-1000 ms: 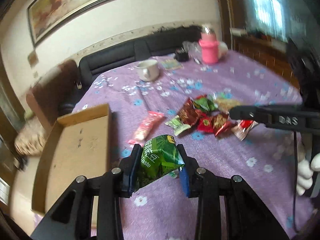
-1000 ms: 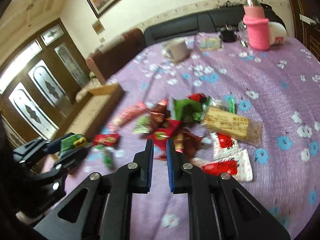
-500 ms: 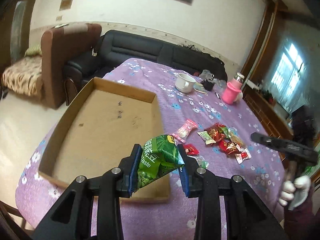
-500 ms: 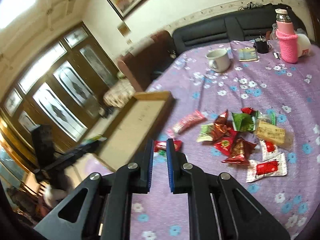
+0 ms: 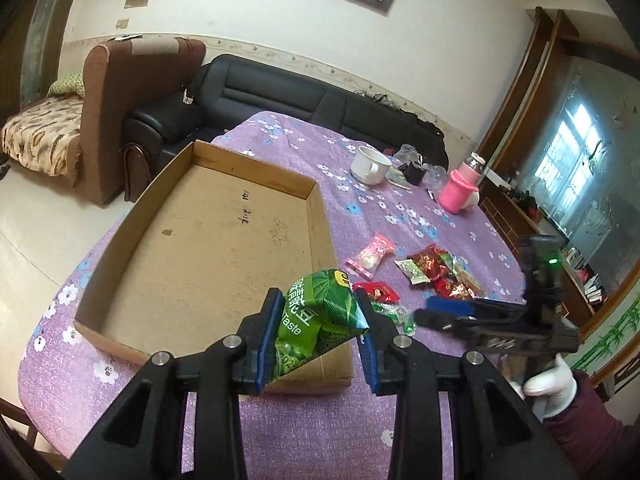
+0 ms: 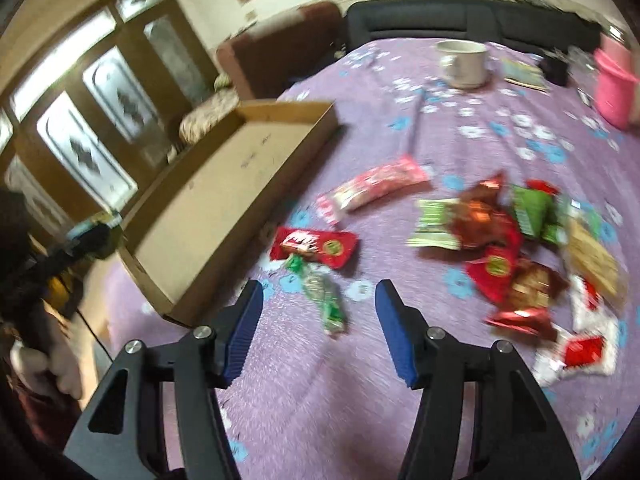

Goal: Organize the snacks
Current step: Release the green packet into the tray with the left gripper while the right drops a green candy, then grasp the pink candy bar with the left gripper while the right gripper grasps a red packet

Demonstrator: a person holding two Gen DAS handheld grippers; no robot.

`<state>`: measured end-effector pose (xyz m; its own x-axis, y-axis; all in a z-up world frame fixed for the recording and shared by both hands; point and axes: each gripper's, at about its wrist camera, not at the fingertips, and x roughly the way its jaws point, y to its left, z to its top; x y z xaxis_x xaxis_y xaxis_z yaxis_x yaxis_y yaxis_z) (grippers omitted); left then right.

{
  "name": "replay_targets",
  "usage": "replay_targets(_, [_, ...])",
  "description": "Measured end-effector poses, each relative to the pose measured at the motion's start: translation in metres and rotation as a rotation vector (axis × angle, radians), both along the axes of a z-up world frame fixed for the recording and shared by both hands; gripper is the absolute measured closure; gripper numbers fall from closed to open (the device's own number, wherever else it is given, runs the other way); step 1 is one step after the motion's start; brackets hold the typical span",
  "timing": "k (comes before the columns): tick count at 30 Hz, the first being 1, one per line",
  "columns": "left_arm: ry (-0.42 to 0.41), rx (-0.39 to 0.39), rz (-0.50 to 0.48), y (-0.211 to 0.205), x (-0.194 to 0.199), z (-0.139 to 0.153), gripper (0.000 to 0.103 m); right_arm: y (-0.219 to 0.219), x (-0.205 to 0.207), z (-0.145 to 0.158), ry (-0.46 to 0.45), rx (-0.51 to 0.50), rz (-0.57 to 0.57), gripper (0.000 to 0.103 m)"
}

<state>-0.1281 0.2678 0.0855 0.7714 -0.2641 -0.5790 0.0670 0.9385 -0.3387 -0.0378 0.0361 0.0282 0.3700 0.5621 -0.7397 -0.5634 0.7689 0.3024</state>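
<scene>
Left gripper (image 5: 318,334) jaws pinch a green snack bag (image 5: 316,320), held above the near right corner of the cardboard tray (image 5: 208,240); the tray floor shows only pen marks and a stain. Right gripper (image 6: 318,328) jaws spread wide, nothing between them, hovering over the purple floral tablecloth (image 6: 460,140) just short of a small green candy wrapper (image 6: 324,296) and a red packet (image 6: 314,246), which touch each other. The tray's near corner sits just left of those two. A pink-and-white wrapper (image 6: 376,186) lies beyond them, near the tray's long side. The main snack pile (image 6: 508,248) is off to the right: red, brown and green packets overlapping, a tan cracker pack (image 6: 592,260) on its far edge, and red-and-white packets (image 6: 580,350) nearest the camera. Right wrist view is motion-blurred, so labels are unreadable. Farther back on the table: white mug (image 5: 370,165), pink bottle (image 5: 458,192), some small dark clutter between them. Black sofa (image 5: 280,96) and brown armchair (image 5: 132,92) behind the table. In the left wrist view the right gripper sits low over the cloth, beside the pile, held by a white-gloved hand (image 5: 550,386).
</scene>
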Motion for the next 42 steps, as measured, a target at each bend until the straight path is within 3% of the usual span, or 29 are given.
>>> replay_targets(2, [-0.002, 0.007, -0.002, 0.002, -0.001, 0.0, 0.069, 0.01, 0.0, -0.007, -0.014, -0.043, 0.022, 0.043])
replay_targets(4, [-0.004, 0.02, -0.002, 0.002, -0.001, 0.0, 0.068, 0.019, -0.001, -0.014, -0.035, -0.082, 0.037, 0.053])
replay_targets(6, [-0.006, 0.024, 0.001, 0.004, -0.001, 0.0, 0.068, 0.021, -0.001, -0.018, -0.027, -0.091, 0.046, 0.093])
replay_targets(20, [0.026, 0.002, 0.069, 0.034, 0.008, -0.011, 0.068, -0.014, -0.019, 0.023, -0.033, 0.073, 0.017, 0.095])
replay_targets(26, [0.092, 0.031, 0.138, 0.055, 0.031, -0.019, 0.068, 0.03, -0.02, 0.051, 0.005, 0.171, 0.116, 0.095])
replay_targets(30, [0.131, 0.036, 0.168, 0.065, 0.042, -0.027, 0.065, 0.074, -0.02, 0.049, 0.019, 0.155, 0.178, 0.095])
replay_targets(35, [0.159, -0.025, 0.183, 0.076, 0.043, -0.034, 0.052, 0.12, -0.014, 0.028, 0.061, 0.099, 0.215, 0.093])
replay_targets(38, [0.149, -0.053, 0.175, 0.078, 0.041, -0.031, 0.043, 0.126, -0.006, 0.014, 0.088, 0.083, 0.193, 0.091])
replay_targets(42, [0.132, -0.094, 0.183, 0.08, 0.033, -0.025, 0.042, 0.113, -0.003, 0.019, 0.112, 0.12, 0.178, 0.086])
